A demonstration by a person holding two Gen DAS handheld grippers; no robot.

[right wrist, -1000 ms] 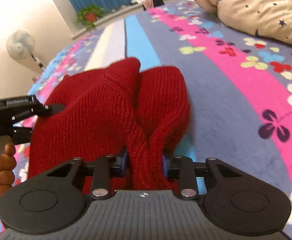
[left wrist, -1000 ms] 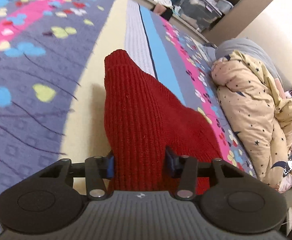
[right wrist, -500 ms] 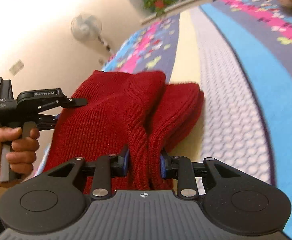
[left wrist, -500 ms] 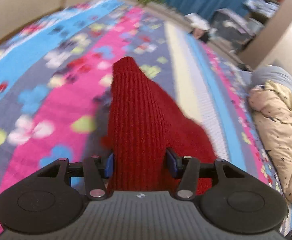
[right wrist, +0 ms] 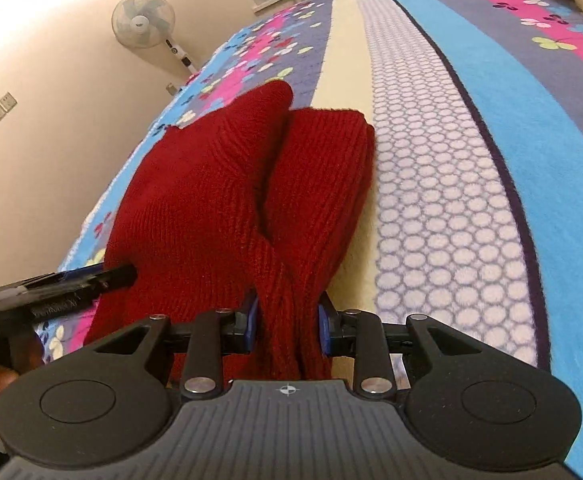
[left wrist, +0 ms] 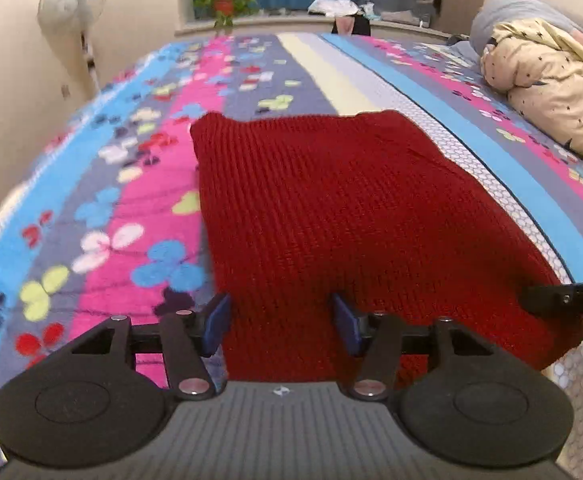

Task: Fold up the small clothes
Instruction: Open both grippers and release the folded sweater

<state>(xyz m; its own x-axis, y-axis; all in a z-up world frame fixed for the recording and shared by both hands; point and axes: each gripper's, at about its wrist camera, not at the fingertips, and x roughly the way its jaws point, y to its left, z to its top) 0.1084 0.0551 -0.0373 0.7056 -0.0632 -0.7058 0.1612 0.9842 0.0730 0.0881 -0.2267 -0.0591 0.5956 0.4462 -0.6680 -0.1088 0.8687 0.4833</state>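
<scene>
Two tools are on the red knit garment (left wrist: 331,208), one at each near corner, and it spreads flat on the bed (left wrist: 139,208) straight ahead of both. Your left tool (left wrist: 279,320) straddles the near edge with its blue pads standing off the wool on either side; its jaws have just been opening, so the cloth lies between them but is let go. Your right tool (right wrist: 287,320) is clenched on a bunched fold of the same garment (right wrist: 219,200), the knit gathered tight between its pads.

From the left tool the piece runs away from you, its long axis roughly in line with the fingers, the far edge towards the window side. From the right tool two rounded lobes of wool lie just ahead, side by side, with a crease between them. The right hand looks the better placed to carry the coming fold, since it alone has hold; judge the left as free to re-grip or to pin the near edge.

Well off to the right of the left tool lies a heaped star-print quilt (left wrist: 551,80). A standing fan (right wrist: 143,20) is beyond the bed's far left side. Nothing lies on the bed in the way.
</scene>
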